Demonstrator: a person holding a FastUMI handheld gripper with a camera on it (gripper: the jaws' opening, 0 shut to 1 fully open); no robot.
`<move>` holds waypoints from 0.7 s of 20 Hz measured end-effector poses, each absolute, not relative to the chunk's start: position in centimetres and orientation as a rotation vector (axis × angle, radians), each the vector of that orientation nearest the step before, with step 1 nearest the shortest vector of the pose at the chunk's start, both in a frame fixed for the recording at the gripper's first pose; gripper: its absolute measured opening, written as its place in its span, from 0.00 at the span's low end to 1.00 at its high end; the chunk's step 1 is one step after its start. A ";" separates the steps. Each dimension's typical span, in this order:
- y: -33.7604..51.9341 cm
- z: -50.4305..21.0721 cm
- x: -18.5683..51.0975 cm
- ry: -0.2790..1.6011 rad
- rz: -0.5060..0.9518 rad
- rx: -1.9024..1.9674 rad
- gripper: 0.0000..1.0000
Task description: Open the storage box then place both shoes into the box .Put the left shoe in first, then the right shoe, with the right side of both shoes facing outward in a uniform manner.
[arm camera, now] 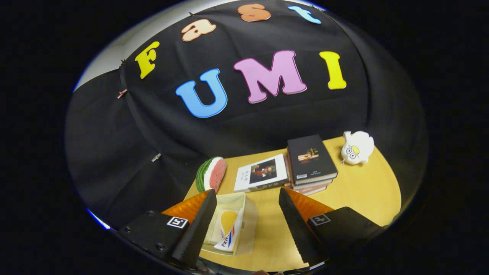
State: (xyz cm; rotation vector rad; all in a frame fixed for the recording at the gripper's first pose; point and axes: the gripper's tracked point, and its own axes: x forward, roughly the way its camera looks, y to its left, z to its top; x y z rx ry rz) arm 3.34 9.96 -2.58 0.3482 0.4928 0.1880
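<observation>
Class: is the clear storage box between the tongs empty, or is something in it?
Not empty: a shoe shows through the storage box wall. The tongs are open.

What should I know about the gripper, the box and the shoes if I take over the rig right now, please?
Gripper: open, fingers spread, holding nothing.
Storage box: clear, on the table between the fingers, nearer the left one.
Shoe: one white shoe sits in the box; I cannot tell which one, or the lid's state.
Left: the other shoe, then check that the sides match.
</observation>
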 end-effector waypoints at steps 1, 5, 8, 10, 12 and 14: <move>8.4 -1.7 3.3 0.451 0.170 0.316 0.99; 2.1 0.8 3.0 0.301 0.074 0.171 0.99; -2.0 2.3 2.7 0.212 0.010 0.089 0.99; -3.9 3.3 2.5 0.149 -0.014 0.073 0.99; -6.0 3.3 2.3 0.120 -0.043 0.060 0.99; -7.9 3.0 2.0 0.103 -0.070 0.046 0.99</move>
